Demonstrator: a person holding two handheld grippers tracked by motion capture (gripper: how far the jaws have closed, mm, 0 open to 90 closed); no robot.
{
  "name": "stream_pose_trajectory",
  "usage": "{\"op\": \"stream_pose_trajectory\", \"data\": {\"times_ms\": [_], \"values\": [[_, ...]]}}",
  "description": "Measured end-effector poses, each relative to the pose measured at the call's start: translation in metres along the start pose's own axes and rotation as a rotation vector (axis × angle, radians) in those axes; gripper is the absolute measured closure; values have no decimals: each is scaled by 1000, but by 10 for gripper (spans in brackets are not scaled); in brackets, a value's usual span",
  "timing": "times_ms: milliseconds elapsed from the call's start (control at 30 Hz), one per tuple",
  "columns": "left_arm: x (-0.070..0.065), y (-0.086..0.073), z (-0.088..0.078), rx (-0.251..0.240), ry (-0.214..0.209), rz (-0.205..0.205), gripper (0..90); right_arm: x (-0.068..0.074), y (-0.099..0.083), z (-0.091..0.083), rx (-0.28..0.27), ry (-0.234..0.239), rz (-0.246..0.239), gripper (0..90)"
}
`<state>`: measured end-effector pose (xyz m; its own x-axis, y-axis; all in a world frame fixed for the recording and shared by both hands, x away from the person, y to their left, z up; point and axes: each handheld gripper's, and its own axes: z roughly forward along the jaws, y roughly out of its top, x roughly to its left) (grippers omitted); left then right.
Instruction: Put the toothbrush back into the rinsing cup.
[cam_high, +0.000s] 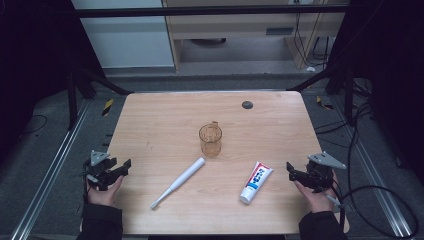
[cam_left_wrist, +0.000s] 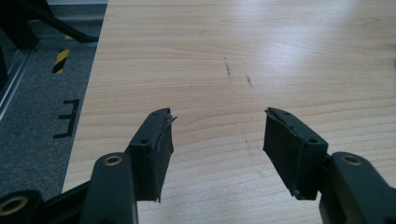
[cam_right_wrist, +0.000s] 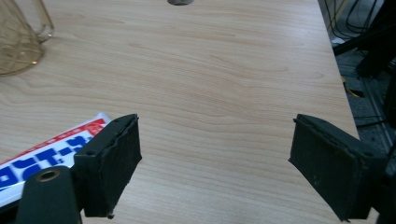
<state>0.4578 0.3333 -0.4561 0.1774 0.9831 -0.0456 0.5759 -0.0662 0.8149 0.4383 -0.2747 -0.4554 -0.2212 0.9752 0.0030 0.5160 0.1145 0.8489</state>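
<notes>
Both grippers, left gripper (cam_high: 119, 170) and right gripper (cam_high: 296, 174), are hanging released at the pale wooden surface's (cam_high: 165, 120) side edges, leaving the red-white-blue toothpaste tube (cam_high: 255, 182) and white toothbrush (cam_high: 179, 182) reachable.

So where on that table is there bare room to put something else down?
The whole far half of the table behind the cup is bare, apart from a small dark disc. The left side, between the table edge and the toothbrush, is free too. The near middle is crowded: toothbrush, cup and toothpaste tube lie close together.
</notes>
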Motion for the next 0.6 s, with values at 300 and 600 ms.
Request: {"op": "stream_pose_trajectory", "data": {"times_ms": [300, 600], "values": [[-6, 1, -1, -4, -27, 25, 469, 20, 6, -6, -10, 103, -31, 264], [-7, 1, -2, -15, -32, 31, 466, 43, 15, -9, 8, 197, -66, 314]]}}
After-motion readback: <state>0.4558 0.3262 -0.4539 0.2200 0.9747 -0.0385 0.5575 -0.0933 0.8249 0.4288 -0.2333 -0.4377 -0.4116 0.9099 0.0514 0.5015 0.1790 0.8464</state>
